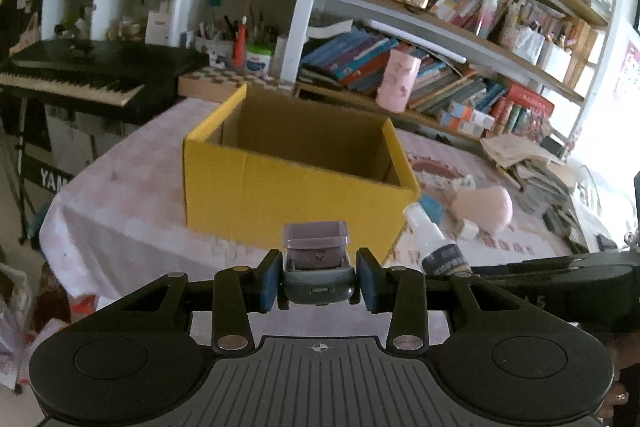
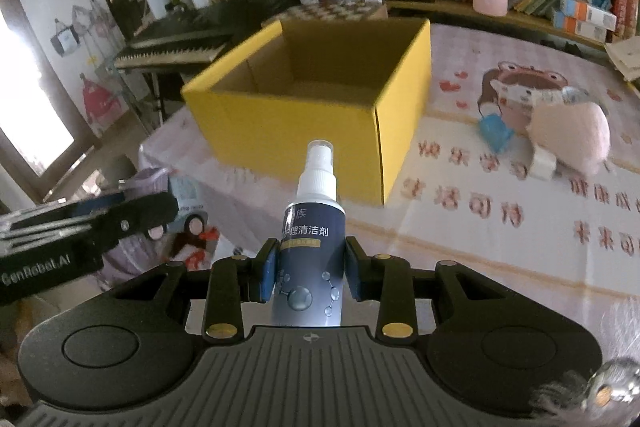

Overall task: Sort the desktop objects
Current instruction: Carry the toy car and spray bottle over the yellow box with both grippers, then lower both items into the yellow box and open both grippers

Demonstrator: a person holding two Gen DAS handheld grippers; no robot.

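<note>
Both tools grip: my left tool (image 1: 318, 281) clamps a grey case (image 1: 318, 285), my right tool (image 2: 310, 271) a spray bottle (image 2: 314, 227), near the yellow box (image 2: 304, 115).

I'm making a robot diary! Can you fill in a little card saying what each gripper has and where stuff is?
left gripper: shut on a small grey-and-purple plastic stamp
right gripper: shut on a white-capped dark blue spray bottle
open yellow cardboard box: ahead of both grippers, looks empty
pink plush toy: on the patterned tablecloth, right of the box
</note>
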